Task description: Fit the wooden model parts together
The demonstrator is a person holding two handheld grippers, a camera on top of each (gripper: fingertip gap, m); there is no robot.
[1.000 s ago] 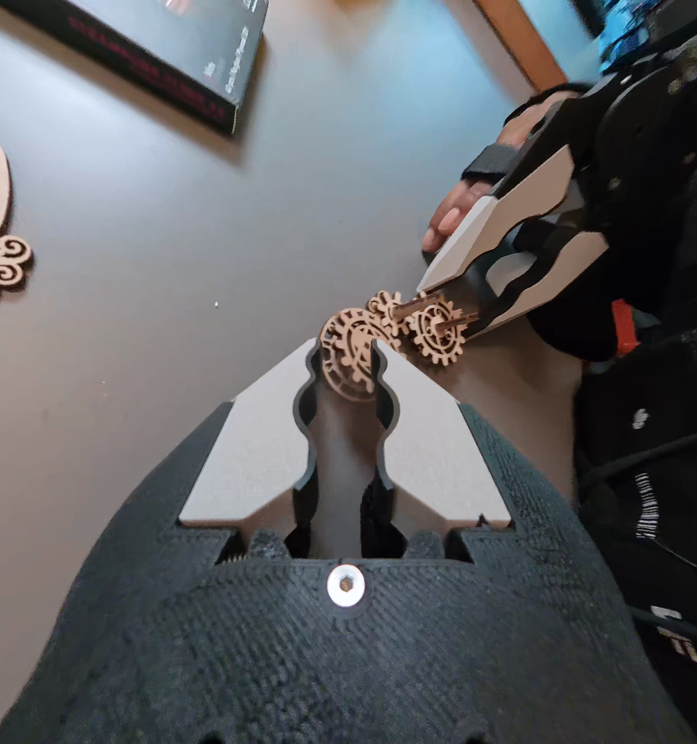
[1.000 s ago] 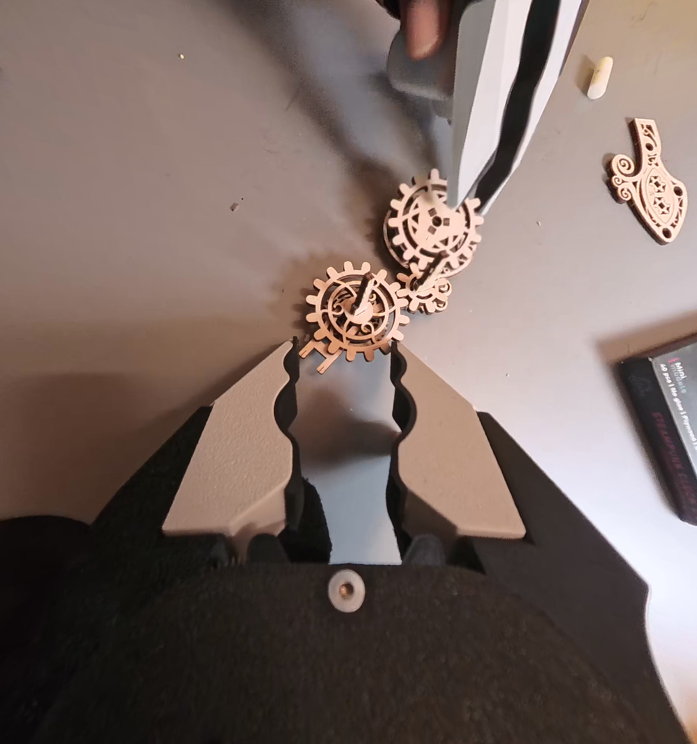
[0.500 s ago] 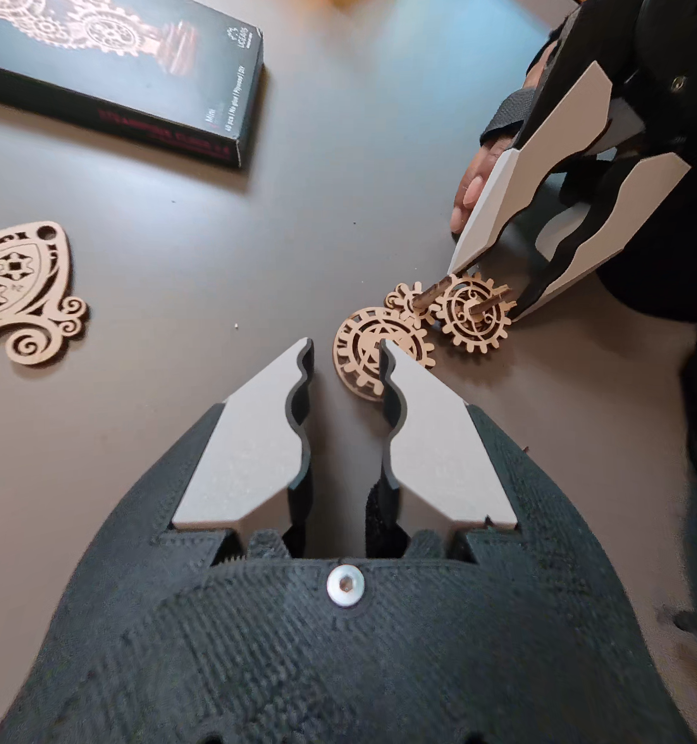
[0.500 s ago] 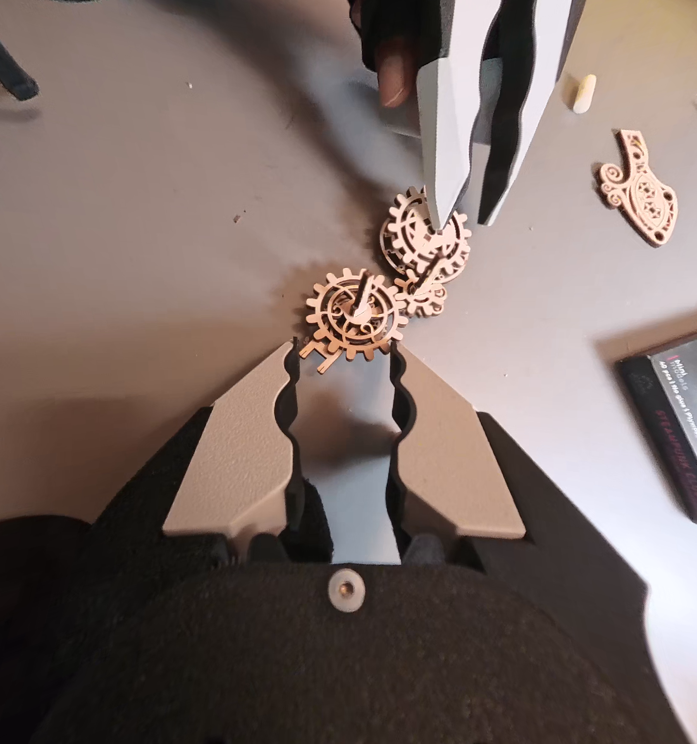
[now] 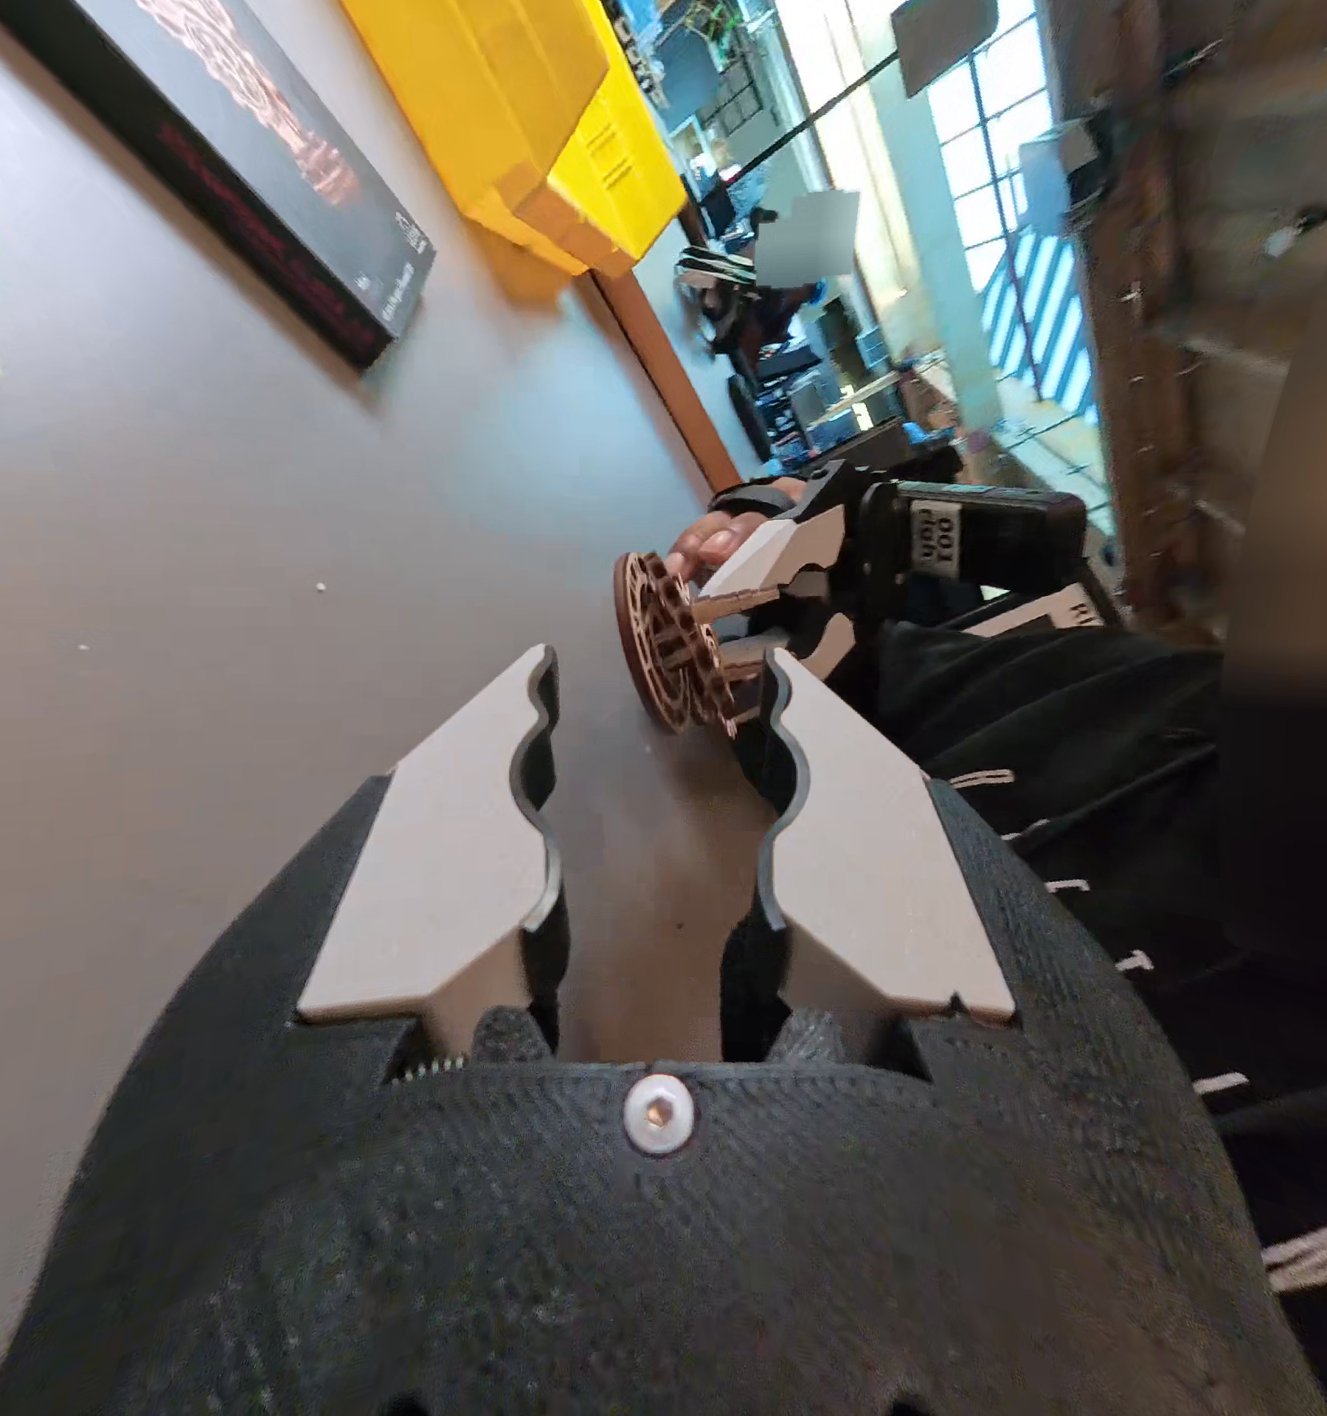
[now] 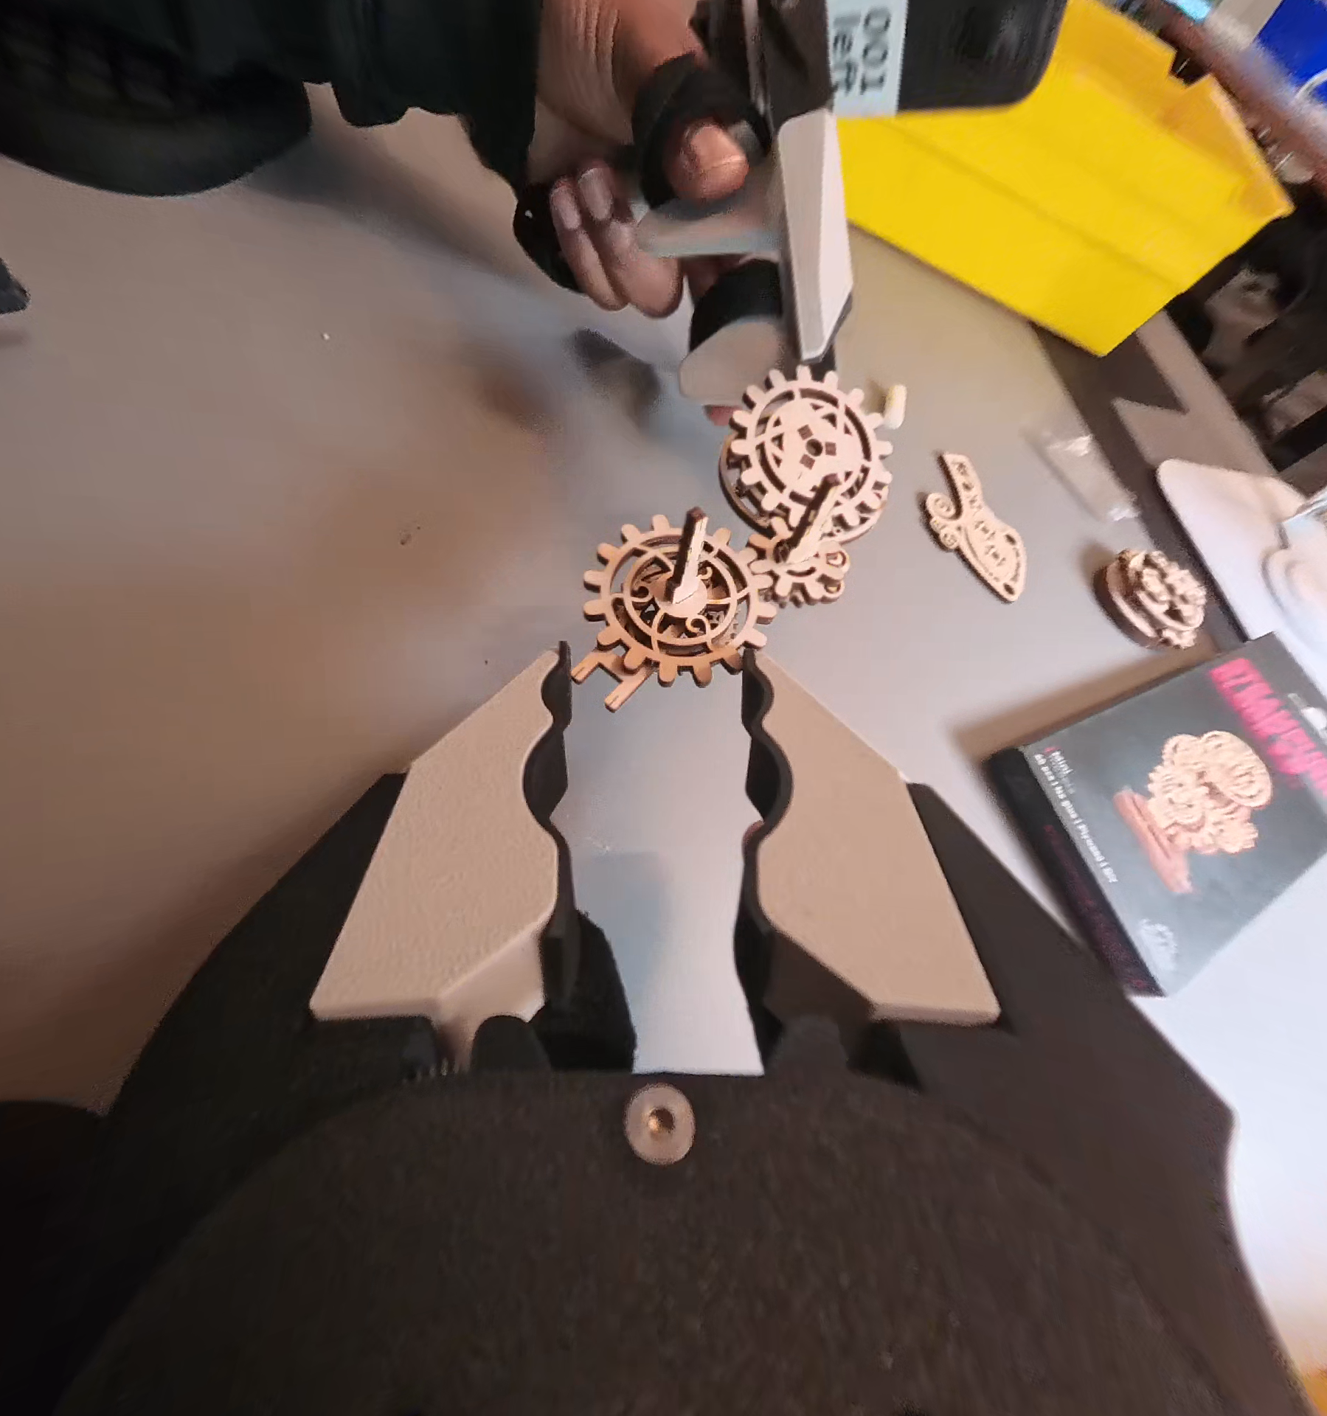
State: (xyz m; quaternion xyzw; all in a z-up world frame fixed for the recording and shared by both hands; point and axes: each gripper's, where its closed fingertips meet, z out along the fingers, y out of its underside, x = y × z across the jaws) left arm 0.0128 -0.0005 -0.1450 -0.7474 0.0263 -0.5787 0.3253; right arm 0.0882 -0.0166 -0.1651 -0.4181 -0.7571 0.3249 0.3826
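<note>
The wooden gear assembly has a large gear (image 6: 806,448), a small gear (image 6: 798,567) and a spiral gear with an upright peg (image 6: 675,605), joined together. My right gripper (image 6: 654,667) is shut on the spiral gear's near edge and holds the assembly over the grey table (image 6: 261,498). In the left wrist view the assembly (image 5: 671,651) shows almost edge-on, with the right gripper (image 5: 752,621) behind it. My left gripper (image 5: 660,667) is open and empty, just short of the assembly. In the right wrist view it (image 6: 813,337) hangs at the large gear's far edge.
A loose carved wooden piece (image 6: 978,529), a small gear stack (image 6: 1150,598) and a white peg (image 6: 896,402) lie to the right. A black box (image 6: 1196,804) lies right of my right gripper. A yellow bin (image 6: 1028,199) stands at the back. A hand (image 6: 614,222) holds the left gripper. My right fingertips sit around 9 cm from my left ones. The loose carved wooden piece (image 6: 978,529) lies around 12 cm away from my left fingertips.
My left gripper let go of the large gear, opened wider and tilted to a low, sideways angle. My right gripper kept its hold on the spiral gear.
</note>
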